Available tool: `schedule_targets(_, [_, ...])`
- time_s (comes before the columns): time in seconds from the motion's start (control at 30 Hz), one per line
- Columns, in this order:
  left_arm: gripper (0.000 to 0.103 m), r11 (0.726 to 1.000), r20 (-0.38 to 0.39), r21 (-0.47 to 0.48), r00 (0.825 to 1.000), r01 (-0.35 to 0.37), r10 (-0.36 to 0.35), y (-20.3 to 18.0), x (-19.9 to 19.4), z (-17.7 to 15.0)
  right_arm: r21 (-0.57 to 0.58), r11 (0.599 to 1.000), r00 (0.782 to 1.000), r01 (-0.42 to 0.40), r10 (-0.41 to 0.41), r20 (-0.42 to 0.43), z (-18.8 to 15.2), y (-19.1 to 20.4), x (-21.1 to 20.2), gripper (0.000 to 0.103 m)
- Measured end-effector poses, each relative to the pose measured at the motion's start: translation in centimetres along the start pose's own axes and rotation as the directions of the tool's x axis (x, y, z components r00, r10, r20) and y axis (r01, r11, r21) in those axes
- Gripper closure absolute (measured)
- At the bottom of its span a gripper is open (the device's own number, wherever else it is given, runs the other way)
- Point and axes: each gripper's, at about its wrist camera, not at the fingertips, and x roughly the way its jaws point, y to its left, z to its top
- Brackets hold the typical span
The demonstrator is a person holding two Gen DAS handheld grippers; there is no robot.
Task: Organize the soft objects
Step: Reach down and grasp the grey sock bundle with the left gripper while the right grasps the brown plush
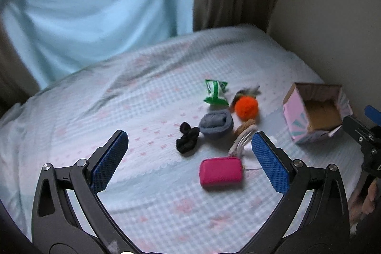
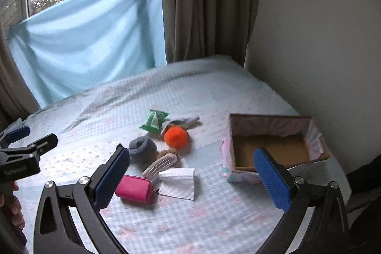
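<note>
In the left wrist view, the left gripper point(image 1: 189, 151) is seen above the bed point(image 1: 71, 125) with its blue-padded fingers point(image 1: 109, 163) spread wide and nothing held between them. A cluster of soft objects is laid out on the checked bedspread toward the bed's right side: a pink pouch point(image 1: 221, 172) lies nearest, with a black scrunchie point(image 1: 187, 141) beyond it to the left, a rolled grey sock point(image 1: 215, 124) just beside the scrunchie, an orange pompom point(image 1: 246, 107) behind the sock, and a green packet point(image 1: 215, 92) farthest back. A beige comb-like piece point(image 1: 243, 137) is partly hidden by the right finger. An open pink box point(image 1: 316, 111) is set near the bed's right edge, tilted, its brown floor bare. The right gripper point(image 1: 366, 132) is glimpsed at the frame's right border. In the right wrist view, the right gripper point(image 2: 190, 164) is likewise held with its fingers point(image 2: 271, 179) wide apart and empty. The pink pouch point(image 2: 135, 188) is found just beside the left finger, touching a folded white cloth point(image 2: 178, 182). The comb-like piece point(image 2: 162, 162), grey sock point(image 2: 142, 149), orange pompom point(image 2: 176, 136) and green packet point(image 2: 154, 120) are ranged behind. The box point(image 2: 273, 135) sits at the bed's right edge beside the wall. A blue curtain point(image 2: 83, 39) is hung across the window behind the bed.
</note>
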Motion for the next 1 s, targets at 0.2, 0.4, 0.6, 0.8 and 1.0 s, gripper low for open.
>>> schedule_targets(0.2, [0.0,0.995,-0.048,0.039,0.995,0.089,-0.087,-0.6,8.3,1.2,0.012,1.0,0.997,-0.004,0.005,-0.072,-1.0,1.4,7.6,0.0])
schedule_targets(0.4, [0.001,0.985,-0.116,0.06,0.982,0.16,-0.152,-2.3,15.9,1.8,0.012,0.999,0.987,-0.032,0.034,-0.157,-2.6,2.5,14.7,0.0])
schedule_targets(0.6, [0.001,0.974,-0.217,0.087,0.958,0.208,-0.186,-4.3,22.3,1.3,0.029,0.993,0.963,-0.117,0.12,-0.242,-4.1,3.3,21.2,0.001])
schedule_targets(0.8, [0.004,0.967,-0.31,0.103,0.931,0.234,-0.192,-5.2,26.7,0.3,0.044,0.988,0.942,-0.146,0.153,-0.298,-5.1,3.2,26.1,0.011])
schedule_targets(1.0, [0.022,0.963,-0.361,0.113,0.913,0.246,-0.191,-5.8,29.1,-0.9,0.043,0.973,0.914,-0.228,0.229,-0.335,-5.2,3.9,28.6,0.042])
